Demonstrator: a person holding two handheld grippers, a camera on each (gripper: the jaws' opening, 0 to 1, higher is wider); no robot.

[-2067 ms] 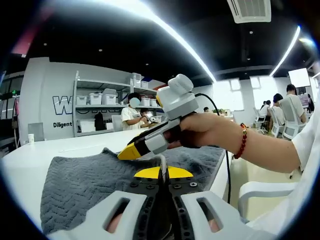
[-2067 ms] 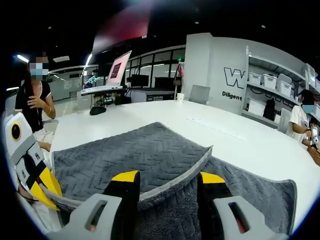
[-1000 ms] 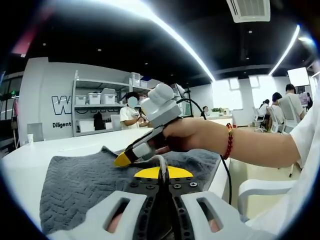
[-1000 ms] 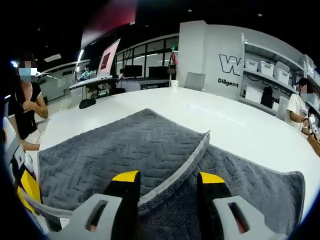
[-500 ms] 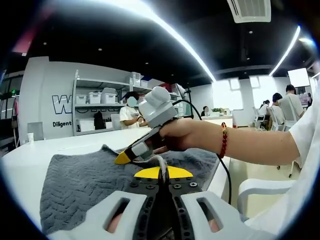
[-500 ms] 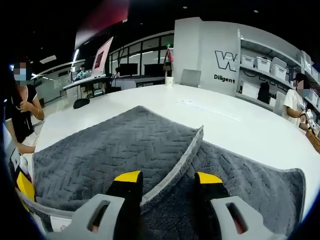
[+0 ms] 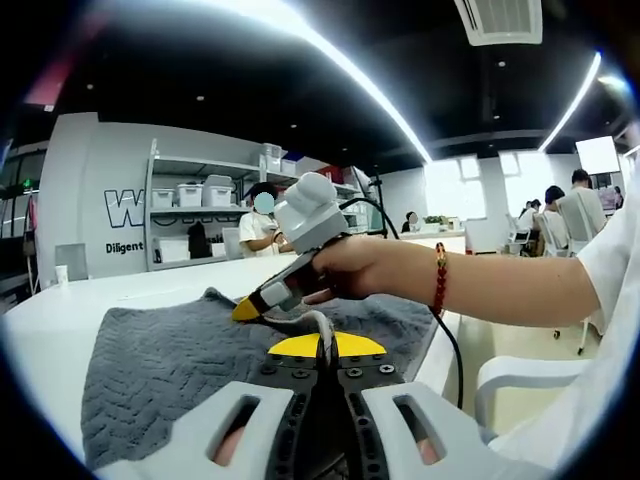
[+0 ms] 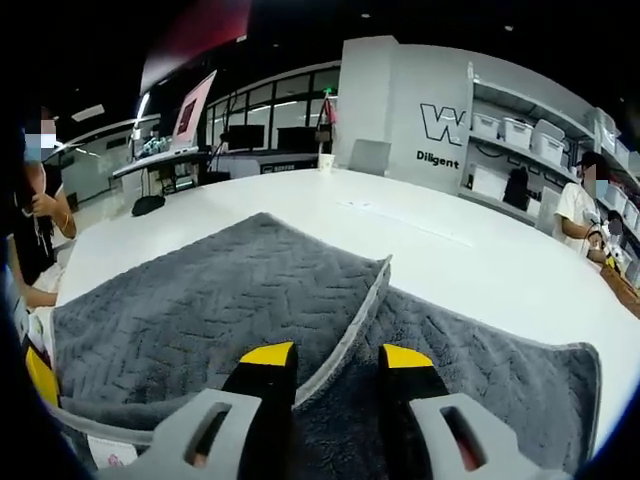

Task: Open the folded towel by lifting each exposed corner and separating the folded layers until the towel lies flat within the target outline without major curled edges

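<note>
Right tongs (image 8: 333, 362): the two yellow-tipped jaws are standing narrowly apart, straddling the raised grey hem of the upper layer. Left tongs (image 7: 326, 345): the jaws are pressing together on a pale towel edge. One grey towel (image 8: 220, 300) is lying on the white desk (image 8: 470, 270), two layers showing, the folded edge running away from the right tongs, long axis crosswise.
</note>
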